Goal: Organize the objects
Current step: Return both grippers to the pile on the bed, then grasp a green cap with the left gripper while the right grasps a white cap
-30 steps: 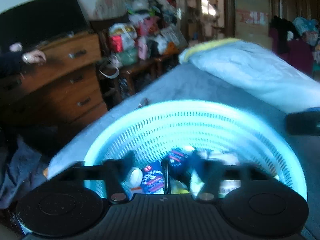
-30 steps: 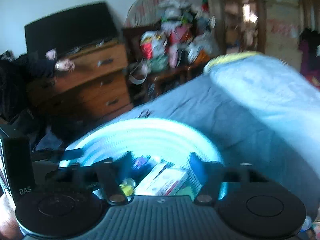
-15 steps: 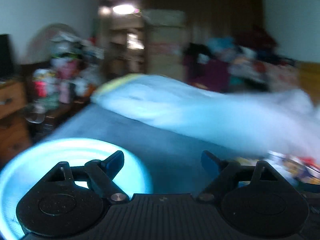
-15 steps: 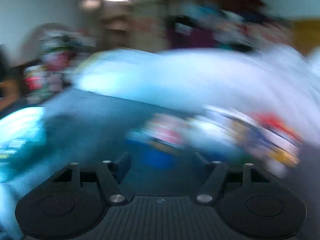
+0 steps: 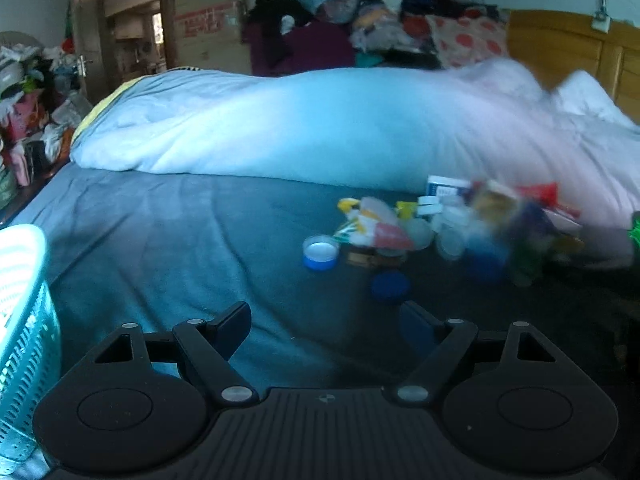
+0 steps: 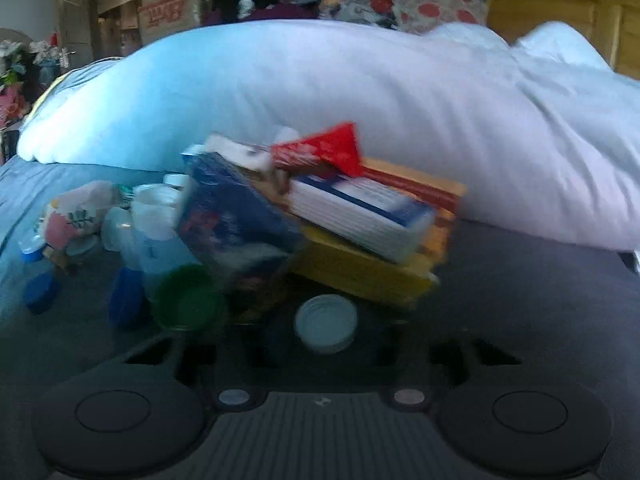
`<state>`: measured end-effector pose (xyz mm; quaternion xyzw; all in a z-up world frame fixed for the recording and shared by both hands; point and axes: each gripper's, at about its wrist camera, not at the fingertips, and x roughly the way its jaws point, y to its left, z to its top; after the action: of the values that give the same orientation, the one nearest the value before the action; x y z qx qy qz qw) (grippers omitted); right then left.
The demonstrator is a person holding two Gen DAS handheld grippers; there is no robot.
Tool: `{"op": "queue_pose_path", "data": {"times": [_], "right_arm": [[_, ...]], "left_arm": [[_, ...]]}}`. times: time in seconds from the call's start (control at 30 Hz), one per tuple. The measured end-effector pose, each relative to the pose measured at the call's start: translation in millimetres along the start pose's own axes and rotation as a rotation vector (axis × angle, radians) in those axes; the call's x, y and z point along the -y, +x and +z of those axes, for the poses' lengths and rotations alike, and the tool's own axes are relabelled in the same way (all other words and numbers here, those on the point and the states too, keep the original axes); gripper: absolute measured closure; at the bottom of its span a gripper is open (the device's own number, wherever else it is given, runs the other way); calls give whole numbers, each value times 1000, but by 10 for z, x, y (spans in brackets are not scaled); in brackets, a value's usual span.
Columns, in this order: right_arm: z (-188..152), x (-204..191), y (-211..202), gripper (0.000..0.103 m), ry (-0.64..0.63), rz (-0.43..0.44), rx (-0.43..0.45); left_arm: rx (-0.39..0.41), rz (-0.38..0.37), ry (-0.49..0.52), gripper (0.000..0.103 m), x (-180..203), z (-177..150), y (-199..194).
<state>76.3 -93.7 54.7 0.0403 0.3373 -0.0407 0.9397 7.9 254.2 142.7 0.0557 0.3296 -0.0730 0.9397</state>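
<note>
Much remained, we judged: a pile point(image 6: 280, 220) of boxes, bottles and caps lay on the bed point(image 5: 180, 240), well apart from the basket point(image 5: 24, 320). Our left hand-held gripper point(image 5: 324, 320) gaped empty; the right hand-held gripper point(image 6: 324, 356) was too blurred to tell.

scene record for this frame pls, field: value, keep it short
surface: bed with dark blue sheet, white duvet bunched along the far side
basket: turquoise mesh basket, left edge of the left wrist view
pile: boxes, bottles and caps heaped on the sheet against the duvet
nearest items: white cap just ahead of the right gripper; green cap to its left
left gripper: open, empty, over bare sheet
right gripper: motion-blurred, looks open, empty
</note>
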Motion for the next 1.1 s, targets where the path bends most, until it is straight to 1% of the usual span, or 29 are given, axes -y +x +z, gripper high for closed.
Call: {"op": "queue_pose_path", "data": {"times": [0.03,0.07,0.13,0.17,0.2,0.23,0.3,0.4,0.47,0.5,0.53,0.6,0.63,0.73,0.9,0.97,1.03,1.07,1.1], "right_arm": [[19,-91,-10,68,-15,38,1],[27,-200,-13,68,-34,95,-5],[-2,-489,-57,69,-112,206,-6],[-36,-641,-113,69,-167,249,0],[-70,-757,-198,69,-201,270,8],[-96,-806,-281,69,-205,273,16],[-147,-772,-440,69,-166,242,24],[-251,-551,-618,69,-86,205,28],[-317,-386,-645,69,-51,185,23],[-343,-309,-631,69,-31,183,10],[-380,-267,-623,68,-16,182,-2],[-420,-216,-534,68,3,178,-17],[-439,-197,-502,68,12,176,-22],[-456,-158,-453,68,35,178,-20],[-469,-145,-434,68,31,178,-17],[-465,-145,-419,68,35,180,-21],[-460,-141,-413,68,40,182,-20],[-458,-138,-409,68,43,184,-20],[-454,-136,-412,68,45,185,-19]], "left_arm": [[2,-3,2,21,45,-4,6],[-2,-6,2,21,60,-19,17],[-22,-4,3,21,153,-6,52],[-28,-1,6,21,171,-8,61],[-31,1,13,21,178,-23,57],[-29,1,21,21,172,-35,47],[-26,1,33,21,165,-52,52],[-38,5,31,22,137,-76,143],[-46,-9,37,26,150,-96,259],[-48,-20,48,29,174,-108,337],[-51,-30,62,35,216,-121,409],[-57,-58,99,39,318,-124,580],[-61,-76,109,40,379,-119,664],[-74,-142,84,44,558,-133,848],[-83,-202,97,45,881,-223,1075],[-81,-208,107,45,993,-238,1167],[-59,-189,118,45,1064,-245,1196],[-55,-182,114,47,1085,-244,1219],[-52,-177,109,61,1091,-241,1225]]}}
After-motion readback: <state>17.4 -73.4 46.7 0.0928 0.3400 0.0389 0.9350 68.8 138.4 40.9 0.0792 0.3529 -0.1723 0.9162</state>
